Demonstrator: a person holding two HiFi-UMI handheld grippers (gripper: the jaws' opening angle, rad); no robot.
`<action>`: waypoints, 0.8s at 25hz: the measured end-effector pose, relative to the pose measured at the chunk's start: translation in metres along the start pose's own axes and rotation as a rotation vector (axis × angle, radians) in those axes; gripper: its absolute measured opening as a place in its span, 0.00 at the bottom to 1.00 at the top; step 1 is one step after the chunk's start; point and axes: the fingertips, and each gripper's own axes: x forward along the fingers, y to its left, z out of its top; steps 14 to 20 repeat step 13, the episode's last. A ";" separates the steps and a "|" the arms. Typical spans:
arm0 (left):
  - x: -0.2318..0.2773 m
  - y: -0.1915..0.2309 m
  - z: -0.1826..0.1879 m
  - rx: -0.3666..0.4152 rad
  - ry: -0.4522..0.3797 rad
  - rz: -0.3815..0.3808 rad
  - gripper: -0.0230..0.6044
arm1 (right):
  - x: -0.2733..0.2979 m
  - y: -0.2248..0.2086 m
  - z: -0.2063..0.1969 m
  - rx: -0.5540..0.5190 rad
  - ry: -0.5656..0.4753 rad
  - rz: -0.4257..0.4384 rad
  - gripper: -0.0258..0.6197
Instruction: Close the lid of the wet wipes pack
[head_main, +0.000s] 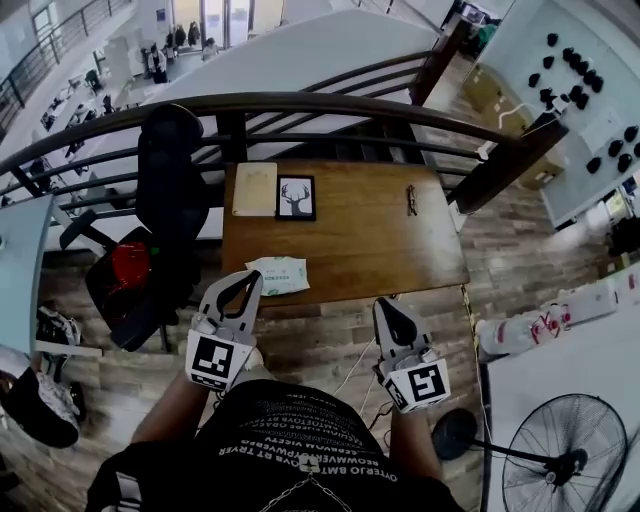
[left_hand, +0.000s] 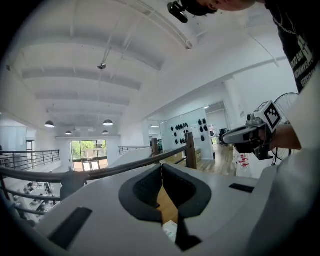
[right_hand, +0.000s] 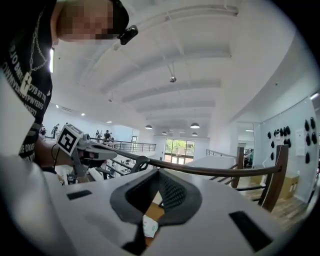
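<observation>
From the head view, a wooden table (head_main: 380, 250) fills the middle of the frame, pushed up against a dark curved railing (head_main: 300, 103). The wet wipes pack (head_main: 277, 275) lies flat near the table's lower left edge, white with a green tint. It is too small to tell how its lid sits or what is inside. Further up the tabletop, a beige board (head_main: 255, 189) lies just beside a black picture frame (head_main: 296, 198). A small dark object (head_main: 411, 199) sits well apart from them to the right. The left gripper (head_main: 248, 283) hangs in front of the table, its tips near the pack's left end but not touching it. The right gripper (head_main: 384, 306) is off the table at lower centre right, well away from the pack. A black chair (head_main: 165, 190) stands at the left and a fan (head_main: 565, 460) at the lower right.

In the left gripper view, the two dark jaws meet at their tips with nothing between them. Through the gap beneath them show a strip of tabletop and a corner of the pack (left_hand: 171, 231). The other gripper is at the right edge.

In the right gripper view, the jaws are pressed together and empty. The pack (right_hand: 149, 227) peeks through the gap below them, lying on the wood.
</observation>
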 end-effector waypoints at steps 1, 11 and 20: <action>-0.006 -0.010 0.001 0.003 -0.003 0.006 0.08 | -0.010 0.000 -0.002 -0.002 -0.001 0.006 0.06; -0.044 -0.036 -0.009 -0.017 0.120 0.104 0.08 | -0.030 -0.012 -0.006 0.005 0.019 0.083 0.06; -0.050 -0.036 -0.014 -0.017 0.141 0.123 0.08 | -0.029 -0.009 -0.011 0.015 0.021 0.103 0.06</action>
